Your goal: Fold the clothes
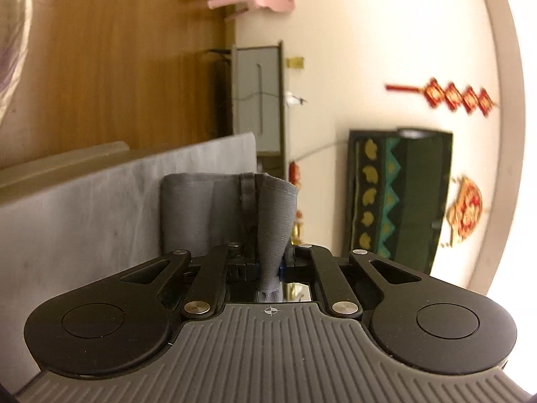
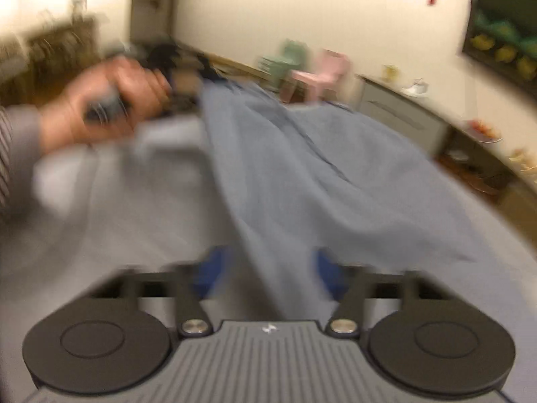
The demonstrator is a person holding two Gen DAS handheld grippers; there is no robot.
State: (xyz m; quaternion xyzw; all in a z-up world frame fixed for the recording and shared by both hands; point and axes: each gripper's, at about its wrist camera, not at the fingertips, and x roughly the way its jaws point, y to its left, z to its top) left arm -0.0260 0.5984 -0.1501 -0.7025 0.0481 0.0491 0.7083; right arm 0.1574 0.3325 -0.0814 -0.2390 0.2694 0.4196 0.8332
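Observation:
A grey garment [image 2: 302, 168] is stretched over the grey-covered table [image 2: 117, 208], running from the far left toward the right gripper. My left gripper [image 1: 268, 268] is shut on a bunched edge of the grey garment [image 1: 272, 215] and holds it lifted; the view is rolled sideways. The same gripper shows in the right wrist view [image 2: 188, 77], held in a hand at the far left. My right gripper [image 2: 268, 275] has its blue pads [image 2: 211, 268] apart on either side of a fold of the garment; the view is blurred.
A pink chair [image 2: 322, 74] and a green one [image 2: 288, 57] stand beyond the table. A low grey cabinet [image 2: 399, 114] lines the right wall. A dark patterned hanging [image 1: 396, 194] and red ornaments [image 1: 456, 97] are on the wall. The floor [image 1: 117, 67] is wood.

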